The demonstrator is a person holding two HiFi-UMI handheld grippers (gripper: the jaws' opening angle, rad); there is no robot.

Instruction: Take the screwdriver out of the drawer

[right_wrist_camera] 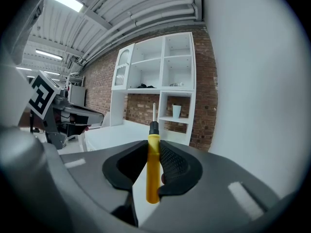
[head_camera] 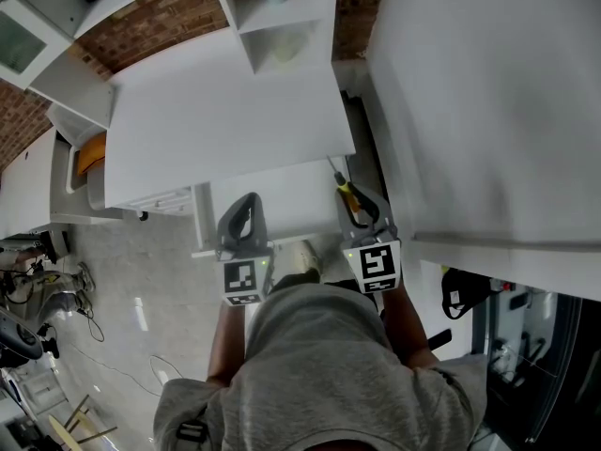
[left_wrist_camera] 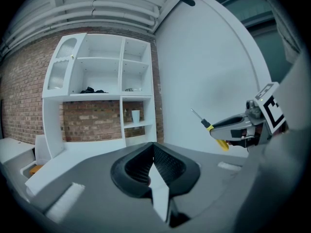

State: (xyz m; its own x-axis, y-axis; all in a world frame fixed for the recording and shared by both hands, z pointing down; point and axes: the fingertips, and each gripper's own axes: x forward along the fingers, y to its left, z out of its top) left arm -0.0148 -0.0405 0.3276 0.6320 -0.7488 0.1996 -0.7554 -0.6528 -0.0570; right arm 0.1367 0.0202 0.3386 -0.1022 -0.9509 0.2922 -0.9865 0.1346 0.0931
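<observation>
Right tool [right_wrist_camera: 154, 147] grips the yellow screwdriver [right_wrist_camera: 153, 176] upright between its jaws.

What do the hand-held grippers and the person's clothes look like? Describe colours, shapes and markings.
The left hand-held gripper and right hand-held gripper have dark grey moulded bodies with black, ribbed, curved jaw pads. Each carries a white cube printed with black square markers: left cube, right cube. No cables show. The person wears a grey short-sleeved top.

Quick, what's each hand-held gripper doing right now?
Left hand-held gripper: closed, holding nothing.
Right hand-held gripper: closed on the yellow-handled screwdriver with a thin metal shaft.
</observation>
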